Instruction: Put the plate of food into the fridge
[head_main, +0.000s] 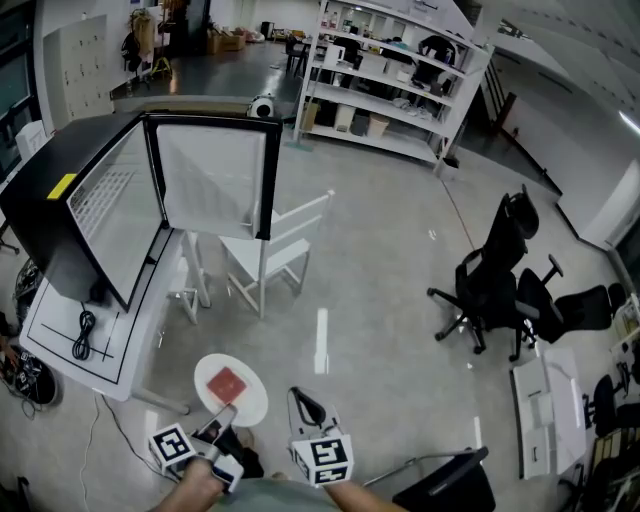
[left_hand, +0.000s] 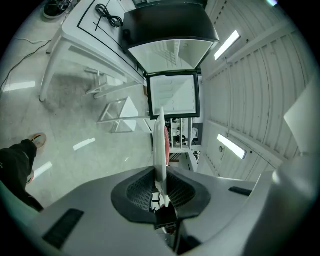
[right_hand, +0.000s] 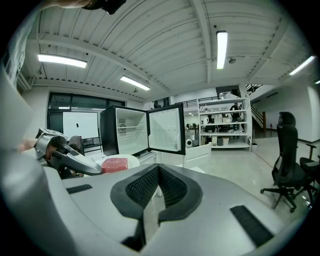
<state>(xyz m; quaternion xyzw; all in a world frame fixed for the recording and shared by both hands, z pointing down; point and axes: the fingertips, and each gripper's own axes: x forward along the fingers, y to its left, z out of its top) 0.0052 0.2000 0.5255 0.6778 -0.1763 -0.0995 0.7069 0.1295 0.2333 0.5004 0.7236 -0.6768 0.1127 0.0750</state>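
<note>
A white plate (head_main: 232, 389) with a red block of food (head_main: 226, 383) hangs over the floor, near the corner of the white table (head_main: 118, 352). My left gripper (head_main: 222, 414) is shut on the plate's near rim. In the left gripper view the plate (left_hand: 159, 142) stands edge-on between the pads, with the food (left_hand: 165, 145) on its right face. The black fridge (head_main: 70, 205) stands on the table with its door (head_main: 215, 175) swung open, ahead of the plate. My right gripper (head_main: 304, 403) is shut on nothing, to the right of the plate (right_hand: 120, 161).
A white chair (head_main: 275, 245) stands just right of the open door. Black office chairs (head_main: 495, 280) are further right, and white shelving (head_main: 390, 80) is at the back. A black cable (head_main: 84, 335) lies on the table in front of the fridge.
</note>
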